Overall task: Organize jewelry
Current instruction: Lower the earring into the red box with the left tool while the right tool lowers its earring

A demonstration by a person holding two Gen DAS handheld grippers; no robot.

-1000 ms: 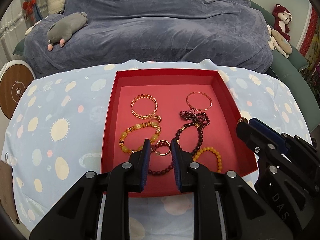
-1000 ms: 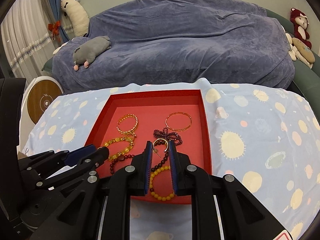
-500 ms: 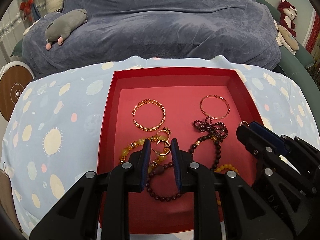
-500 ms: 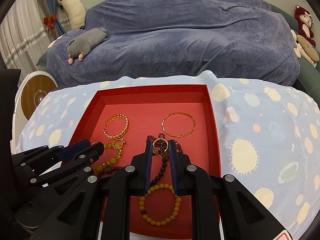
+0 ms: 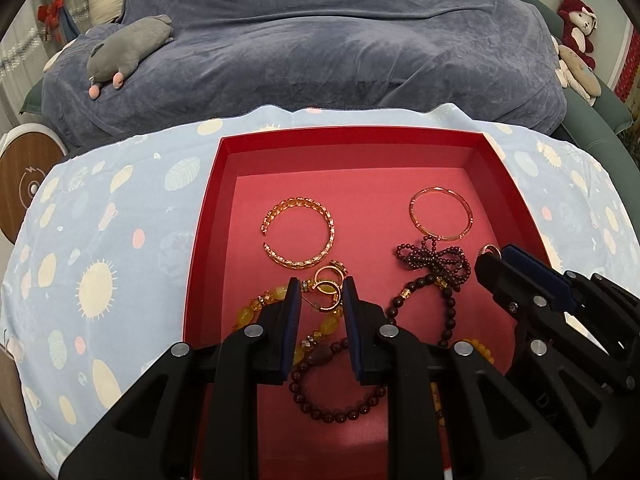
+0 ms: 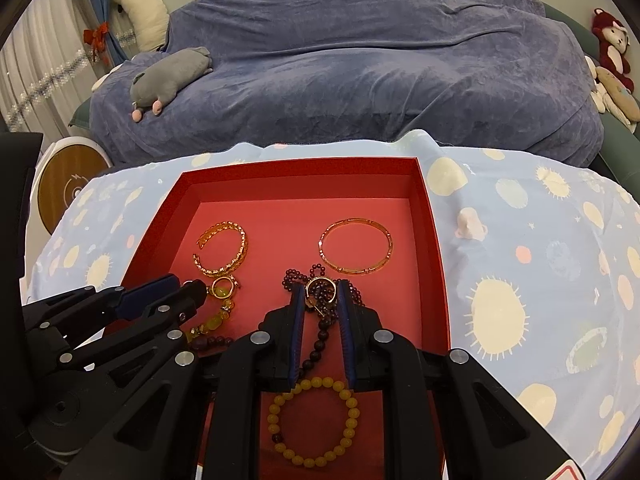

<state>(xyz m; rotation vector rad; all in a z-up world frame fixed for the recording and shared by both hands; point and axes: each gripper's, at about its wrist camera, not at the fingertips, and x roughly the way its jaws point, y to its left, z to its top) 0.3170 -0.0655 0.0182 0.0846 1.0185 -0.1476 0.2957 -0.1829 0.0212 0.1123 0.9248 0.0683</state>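
A red tray (image 5: 208, 216) (image 6: 434, 240) lies on a patterned blue cloth. It holds a gold cuff (image 5: 298, 232) (image 6: 222, 248), a thin gold bangle (image 5: 440, 214) (image 6: 356, 248), a dark bead bracelet with a bow (image 5: 434, 264), an amber bead bracelet (image 5: 256, 312), a dark bead loop (image 5: 336, 408) and a yellow bead bracelet (image 6: 312, 424). My left gripper (image 5: 320, 290) is shut on a gold hoop earring (image 5: 326, 296) over the amber bracelet. My right gripper (image 6: 320, 290) is shut on another gold hoop earring (image 6: 320, 290) over the dark beads.
A sofa under a blue-grey cover (image 5: 320, 48) stands behind the table, with a grey plush (image 5: 128, 48) on it. Soft toys (image 5: 576, 40) sit at the far right. A round wooden-faced device (image 5: 24, 188) stands at the left.
Both grippers have moved forward and lower over the tray, each still holding its hoop earring; the tray now fills more of both views.
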